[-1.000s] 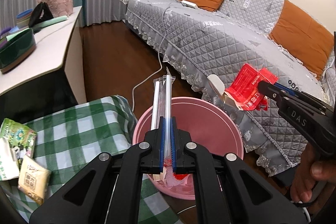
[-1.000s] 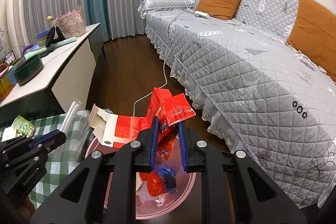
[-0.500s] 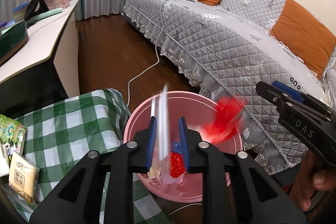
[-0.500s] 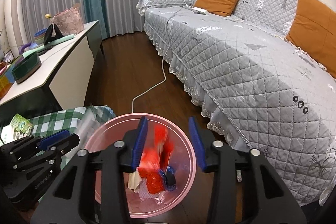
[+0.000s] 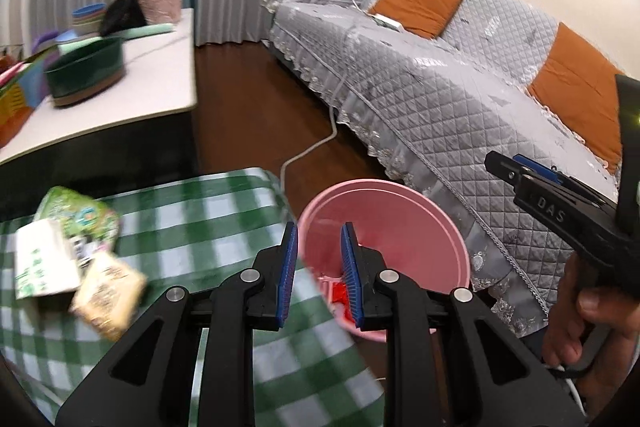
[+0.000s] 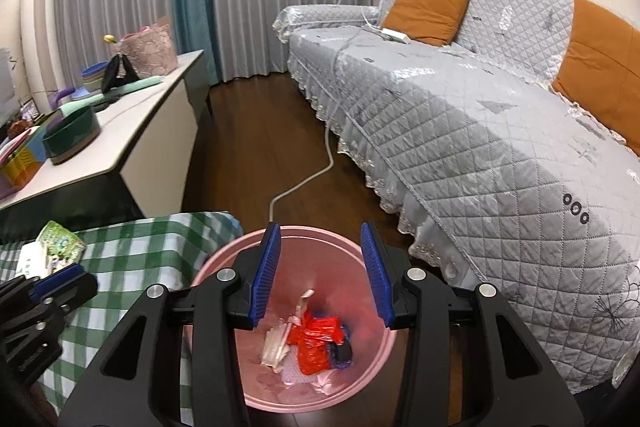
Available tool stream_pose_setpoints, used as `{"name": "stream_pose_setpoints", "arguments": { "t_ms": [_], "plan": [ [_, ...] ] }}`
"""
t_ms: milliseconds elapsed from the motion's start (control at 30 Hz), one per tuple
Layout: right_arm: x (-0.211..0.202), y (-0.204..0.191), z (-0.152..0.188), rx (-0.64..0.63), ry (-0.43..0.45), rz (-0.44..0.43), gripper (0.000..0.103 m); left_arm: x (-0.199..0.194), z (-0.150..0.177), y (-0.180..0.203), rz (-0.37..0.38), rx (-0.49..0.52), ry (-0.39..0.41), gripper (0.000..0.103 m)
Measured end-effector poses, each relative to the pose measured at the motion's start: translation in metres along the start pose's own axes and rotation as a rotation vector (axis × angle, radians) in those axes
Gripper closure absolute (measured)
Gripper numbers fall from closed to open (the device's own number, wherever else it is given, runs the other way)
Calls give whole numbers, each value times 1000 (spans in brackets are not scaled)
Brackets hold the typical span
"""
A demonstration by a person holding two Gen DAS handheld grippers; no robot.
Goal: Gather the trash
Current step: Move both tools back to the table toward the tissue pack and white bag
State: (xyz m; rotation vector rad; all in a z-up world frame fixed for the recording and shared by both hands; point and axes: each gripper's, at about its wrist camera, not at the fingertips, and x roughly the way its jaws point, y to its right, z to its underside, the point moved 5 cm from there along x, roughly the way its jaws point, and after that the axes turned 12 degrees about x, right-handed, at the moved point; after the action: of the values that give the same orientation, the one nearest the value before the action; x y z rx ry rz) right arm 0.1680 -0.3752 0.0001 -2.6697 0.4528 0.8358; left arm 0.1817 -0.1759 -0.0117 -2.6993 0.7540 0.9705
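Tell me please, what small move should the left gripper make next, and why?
Probably swing the left gripper toward the packets on the checked cloth. Both grippers are open and empty, with the right gripper above the pink bin, where red wrappers already lie. The packets look like the remaining trash.

My right gripper (image 6: pixel 322 269) hangs with parted, empty jaws over the pink bin (image 6: pixel 394 341), whose mouth lies unobstructed; the sofa's skirt (image 6: pixel 440 251) crowds its far side. The checked table (image 5: pixel 192 215) touches the bin's near side; the packets (image 5: pixel 76 259) take its left end, and my left gripper (image 5: pixel 318 259) faces bare cloth.
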Motion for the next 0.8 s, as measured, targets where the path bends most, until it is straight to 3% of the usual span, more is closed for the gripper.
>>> {"name": "stream_pose_setpoints", "arguments": {
  "t_ms": [200, 500, 667, 800],
  "plan": [
    [-13, -35, 10, -33, 6, -61, 60, -44, 16, -40, -64, -28, 27, 80],
    [-29, -89, 27, -61, 4, -168, 60, -115, 41, -133, -201, -72, 56, 80],
    [-30, -115, 40, -52, -22, -233, 60, -128, 59, -176, -262, -138, 58, 80],
    [-25, -135, 56, -44, -67, -287, 60, -112, 82, -194, -294, -185, 15, 80]
  ]
}}
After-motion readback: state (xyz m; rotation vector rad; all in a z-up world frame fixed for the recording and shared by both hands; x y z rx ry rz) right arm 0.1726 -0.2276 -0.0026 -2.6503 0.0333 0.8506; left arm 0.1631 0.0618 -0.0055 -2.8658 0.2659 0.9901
